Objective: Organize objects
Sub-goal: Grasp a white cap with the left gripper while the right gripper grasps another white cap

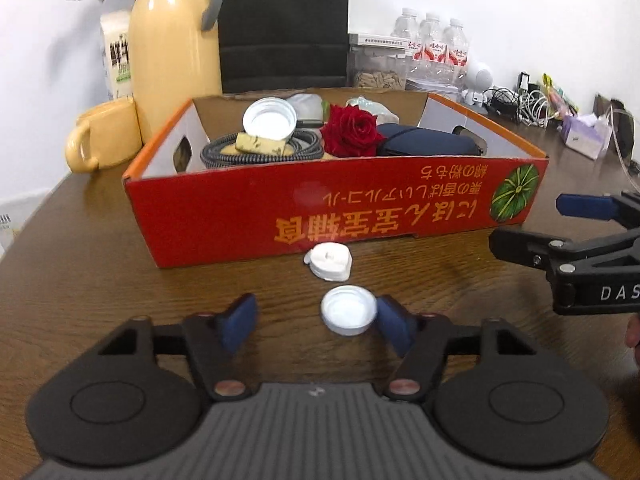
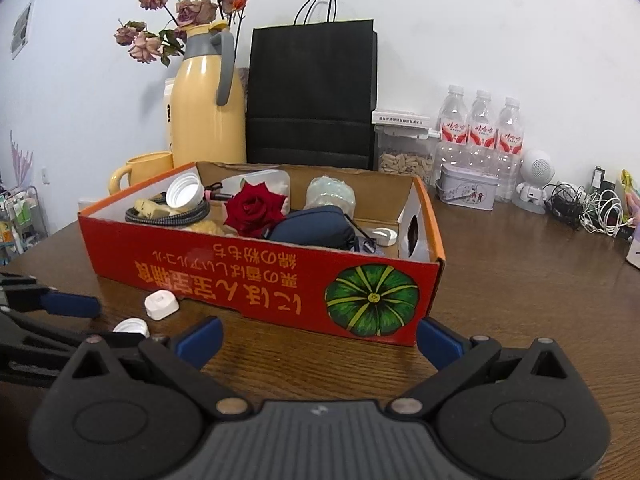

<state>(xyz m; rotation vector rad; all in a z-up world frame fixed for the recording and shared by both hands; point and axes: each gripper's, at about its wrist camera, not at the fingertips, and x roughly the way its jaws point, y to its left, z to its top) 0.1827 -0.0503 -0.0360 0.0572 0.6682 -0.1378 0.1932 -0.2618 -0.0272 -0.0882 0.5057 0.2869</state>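
the left hand-held gripper (image 1: 316, 322) is low over the brown wooden counter (image 1: 120, 280). a small white cap (image 1: 349, 311) lies open side up between its blue pads. the pad at 3 o'clock of the cap is touching it or just beside it, and the other pad stands apart at 9 o'clock, so the jaws are not pressing the cap; the left hand-held gripper is released. no earlier view is given here, so only this state is told.

at 12 o'clock from the cap, near it, a white heart-shaped piece (image 1: 329, 262) lies on the counter, just beside the front wall of the red cardboard box (image 1: 280, 216). the box carries upside-down yellow writing and a green pumpkin drawing.

inside the box are a bigger white lid (image 1: 269, 119), a coiled grey cable (image 1: 224, 154), a red rose (image 1: 350, 130) and a dark blue pouch (image 1: 424, 140).

the right hand-held gripper (image 2: 320, 340) hangs in front of the box corner with the pumpkin; its jaws stand wide with nothing between them, released.

behind the box, at 11 o'clock, stand a yellow mug (image 1: 102, 136) and a yellow thermos jug (image 1: 174, 40); a black paper bag (image 2: 312, 92) is at 12 o'clock, and water bottles (image 2: 480, 124) at 1 o'clock.
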